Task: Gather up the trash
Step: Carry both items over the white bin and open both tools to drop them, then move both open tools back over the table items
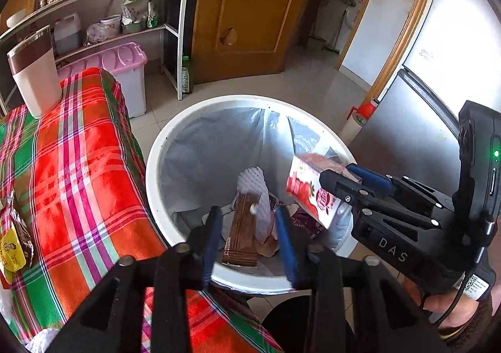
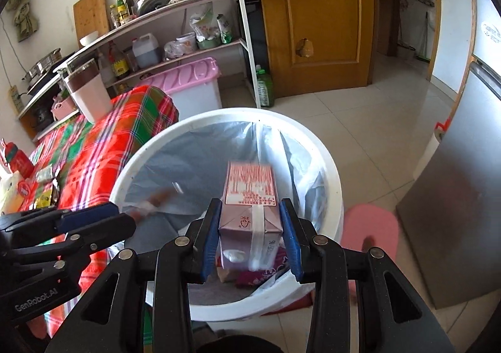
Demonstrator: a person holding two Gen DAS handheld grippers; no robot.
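Note:
A white round trash bin with a grey liner stands on the floor beside the plaid-covered table; it also shows in the right wrist view. Inside lie a brown box and a white foam net. My right gripper is shut on a pink and red drink carton and holds it over the bin; the carton also shows in the left wrist view. My left gripper is open and empty above the bin's near rim.
A white and brown tumbler and snack wrappers sit on the table. A pink-lidded storage box, a shelf rack, a wooden door, a fridge and a pink stool surround the bin.

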